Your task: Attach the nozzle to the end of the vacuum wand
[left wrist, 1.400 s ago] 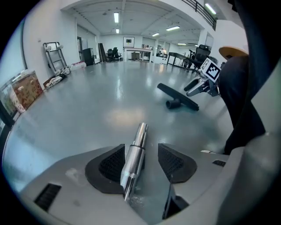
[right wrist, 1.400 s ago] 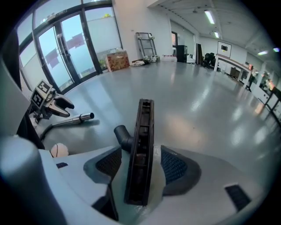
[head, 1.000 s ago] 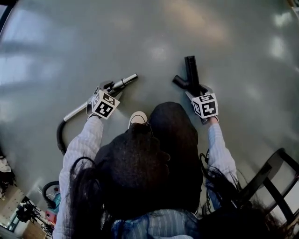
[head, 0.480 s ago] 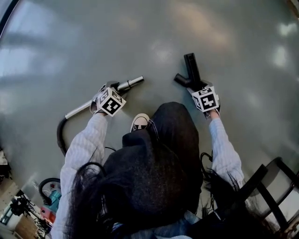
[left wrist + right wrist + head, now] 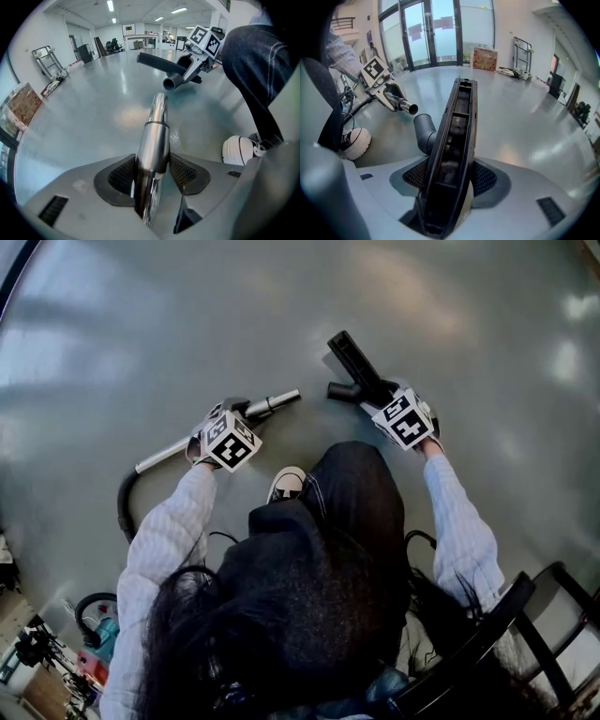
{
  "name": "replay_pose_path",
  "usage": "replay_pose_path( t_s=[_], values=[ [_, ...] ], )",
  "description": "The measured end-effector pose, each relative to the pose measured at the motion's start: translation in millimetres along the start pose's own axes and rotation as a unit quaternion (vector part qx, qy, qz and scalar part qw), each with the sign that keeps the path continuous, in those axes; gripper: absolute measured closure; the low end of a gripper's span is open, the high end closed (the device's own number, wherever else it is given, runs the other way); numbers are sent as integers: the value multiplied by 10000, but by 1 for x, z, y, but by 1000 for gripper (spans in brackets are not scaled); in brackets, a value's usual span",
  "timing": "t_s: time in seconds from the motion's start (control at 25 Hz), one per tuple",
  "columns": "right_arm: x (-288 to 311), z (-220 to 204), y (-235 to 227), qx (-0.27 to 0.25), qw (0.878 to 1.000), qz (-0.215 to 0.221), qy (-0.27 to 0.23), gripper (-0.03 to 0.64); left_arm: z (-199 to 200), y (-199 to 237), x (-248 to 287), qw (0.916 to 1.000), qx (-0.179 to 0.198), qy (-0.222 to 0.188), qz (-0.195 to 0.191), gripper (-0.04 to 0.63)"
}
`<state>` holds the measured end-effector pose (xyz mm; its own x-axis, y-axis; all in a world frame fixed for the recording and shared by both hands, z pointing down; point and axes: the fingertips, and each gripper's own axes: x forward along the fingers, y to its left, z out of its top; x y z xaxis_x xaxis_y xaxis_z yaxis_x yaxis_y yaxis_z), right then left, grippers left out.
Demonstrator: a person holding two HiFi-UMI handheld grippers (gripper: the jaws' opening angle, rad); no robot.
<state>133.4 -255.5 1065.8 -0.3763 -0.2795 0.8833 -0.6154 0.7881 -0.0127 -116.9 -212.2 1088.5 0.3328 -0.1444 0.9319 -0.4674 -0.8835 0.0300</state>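
My left gripper (image 5: 242,416) (image 5: 151,174) is shut on the chrome vacuum wand (image 5: 272,403) (image 5: 154,136), whose open tip points right toward the nozzle. The wand's other end runs back left to a black hose (image 5: 123,507). My right gripper (image 5: 382,399) (image 5: 449,180) is shut on the black floor nozzle (image 5: 352,364) (image 5: 457,140), held on edge. The nozzle's round neck (image 5: 337,390) (image 5: 425,132) faces the wand tip (image 5: 410,108) across a short gap. In the left gripper view the nozzle (image 5: 161,65) hangs just beyond the wand's tip.
A white shoe (image 5: 285,484) (image 5: 239,150) and a dark-trousered knee (image 5: 352,484) sit between the two arms. A black chair (image 5: 511,634) stands at the lower right. The vacuum body (image 5: 98,620) lies at the lower left. Grey glossy floor (image 5: 281,306) spreads ahead.
Both grippers have moved inward and forward. The nozzle has swung so its neck now faces the wand tip, and the gap between them has shrunk.
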Motion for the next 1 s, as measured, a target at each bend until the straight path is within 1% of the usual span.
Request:
replay_pose_path(
  t_s=[0.2,0.36,0.56,0.8,1.0],
  values=[
    [25,33,33,-480,9988,40,-104,357,-22,-1,-10,9996,5,-282,-37,374],
    [9,53,30,-931,9954,103,-203,357,-5,-7,-20,9991,65,-417,-62,374],
    [-8,66,27,-1580,9870,199,-219,357,11,-19,-27,9985,235,-476,-120,374],
    [-14,75,29,-2044,9785,250,-140,357,13,-25,-32,9978,306,-558,-198,376],
    [-15,75,26,-2341,9718,259,-55,357,19,-21,-32,9976,319,-595,-161,376]
  ],
)
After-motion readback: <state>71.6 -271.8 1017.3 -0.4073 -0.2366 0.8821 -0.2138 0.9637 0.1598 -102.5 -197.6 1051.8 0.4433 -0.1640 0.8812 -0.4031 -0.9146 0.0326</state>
